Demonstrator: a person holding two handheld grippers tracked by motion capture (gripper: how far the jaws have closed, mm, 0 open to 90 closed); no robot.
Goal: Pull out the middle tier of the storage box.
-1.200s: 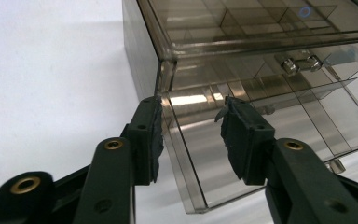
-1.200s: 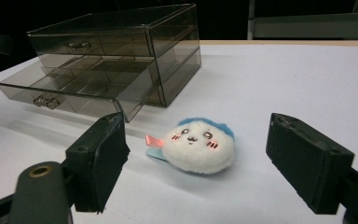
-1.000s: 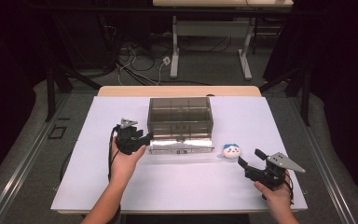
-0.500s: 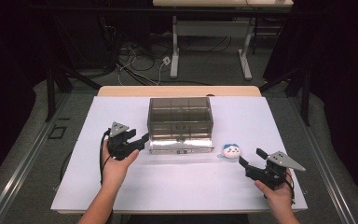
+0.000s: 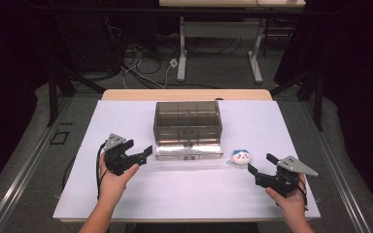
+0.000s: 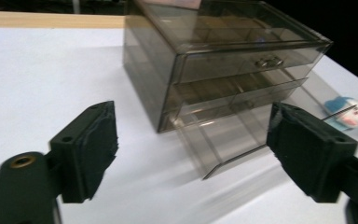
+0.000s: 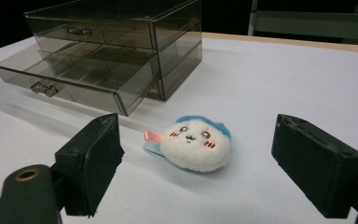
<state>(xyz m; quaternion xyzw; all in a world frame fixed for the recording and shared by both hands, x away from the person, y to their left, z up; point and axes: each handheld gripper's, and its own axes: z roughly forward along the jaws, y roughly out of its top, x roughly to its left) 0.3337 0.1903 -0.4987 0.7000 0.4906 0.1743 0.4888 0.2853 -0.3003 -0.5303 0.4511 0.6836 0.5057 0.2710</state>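
Note:
A smoky clear drawer box (image 5: 188, 116) stands mid-table, its bottom drawer (image 5: 189, 151) pulled out toward me. A small white plush toy with a blue top (image 5: 241, 157) lies just right of the drawer's front. My left gripper (image 5: 143, 155) hovers open a little left of the drawer's front corner, nothing between its jaws. In the left gripper view the box (image 6: 223, 51) and open drawer (image 6: 242, 135) lie ahead, the plush (image 6: 349, 112) far right. My right gripper (image 5: 261, 164) is open, just right of the plush and nearer me. In the right gripper view the plush (image 7: 196, 142) lies between the spread jaws.
The white table cover (image 5: 126, 121) ends at a wooden strip (image 5: 184, 94) along the far edge. Behind it stand a desk's white legs (image 5: 182, 53) and cables on the floor (image 5: 141, 63). Bare table surrounds both hands.
My left gripper has drawn back from the drawer's front, to the left and toward me. The right gripper has hardly moved. The drawer stays open.

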